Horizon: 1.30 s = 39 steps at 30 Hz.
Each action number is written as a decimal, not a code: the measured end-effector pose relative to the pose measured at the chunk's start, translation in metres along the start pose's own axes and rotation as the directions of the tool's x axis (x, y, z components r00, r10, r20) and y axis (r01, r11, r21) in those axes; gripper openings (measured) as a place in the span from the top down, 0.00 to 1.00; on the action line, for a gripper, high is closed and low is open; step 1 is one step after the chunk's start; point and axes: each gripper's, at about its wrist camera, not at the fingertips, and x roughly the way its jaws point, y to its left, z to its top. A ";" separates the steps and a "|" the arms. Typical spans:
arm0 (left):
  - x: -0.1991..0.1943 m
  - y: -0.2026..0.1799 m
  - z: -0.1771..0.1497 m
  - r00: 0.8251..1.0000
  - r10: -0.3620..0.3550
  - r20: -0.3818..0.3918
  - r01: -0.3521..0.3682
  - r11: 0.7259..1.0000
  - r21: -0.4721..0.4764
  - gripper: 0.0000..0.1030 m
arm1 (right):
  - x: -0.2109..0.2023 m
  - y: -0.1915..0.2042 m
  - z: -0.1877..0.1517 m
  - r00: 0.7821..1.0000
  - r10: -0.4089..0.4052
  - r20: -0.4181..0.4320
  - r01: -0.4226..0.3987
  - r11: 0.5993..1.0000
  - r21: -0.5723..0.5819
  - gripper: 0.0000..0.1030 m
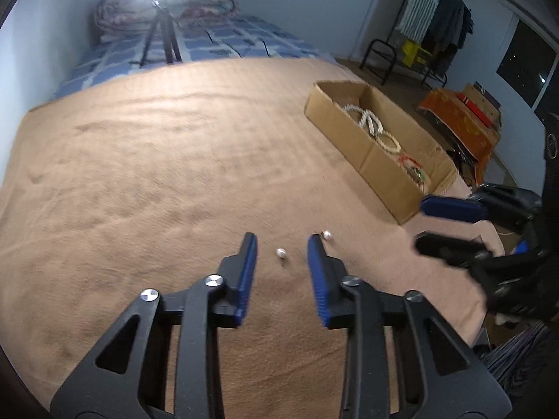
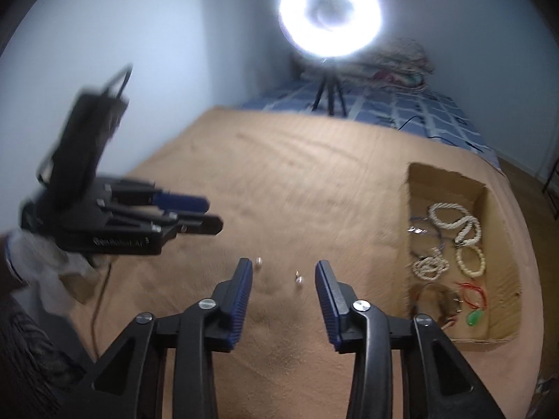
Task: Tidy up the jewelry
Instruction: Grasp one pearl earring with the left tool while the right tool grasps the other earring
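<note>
Two tiny round silver-white earrings (image 1: 281, 252) (image 1: 327, 234) lie near each other on the tan blanket (image 1: 157, 174). They are too small to tell which way they point. The left gripper (image 1: 282, 241) and right gripper (image 2: 283, 267) are both wide apart, holding nothing. The cardboard box (image 1: 363, 160) holds bead necklaces (image 2: 454, 220).

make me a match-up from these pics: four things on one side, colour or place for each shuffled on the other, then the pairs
Things
1. ring light
2. box
3. pendant
4. pearl earrings

Place or colour
A. green
B. lying loose on the tan blanket, outside the box
C. glowing white on a tripod at the far end of the bed
D. brown cardboard, holding white bead loops

Pairs: 1-C, 2-D, 3-A, 4-B
</note>
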 end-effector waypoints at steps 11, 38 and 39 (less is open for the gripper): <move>0.045 -0.002 -0.011 0.996 0.019 -0.084 -0.017 1.000 0.023 0.73 | 0.053 -0.003 -0.016 0.996 -0.006 -0.089 0.004 1.000 -0.020 0.72; 0.082 -0.003 -0.013 0.991 0.046 -0.126 -0.038 0.997 0.068 0.82 | 0.098 -0.014 -0.017 0.986 -0.017 -0.164 0.012 1.000 -0.028 0.79; 0.082 -0.004 -0.013 0.991 0.045 -0.125 -0.037 0.997 0.067 0.82 | 0.099 -0.014 -0.017 0.986 -0.017 -0.164 0.012 0.999 -0.031 0.79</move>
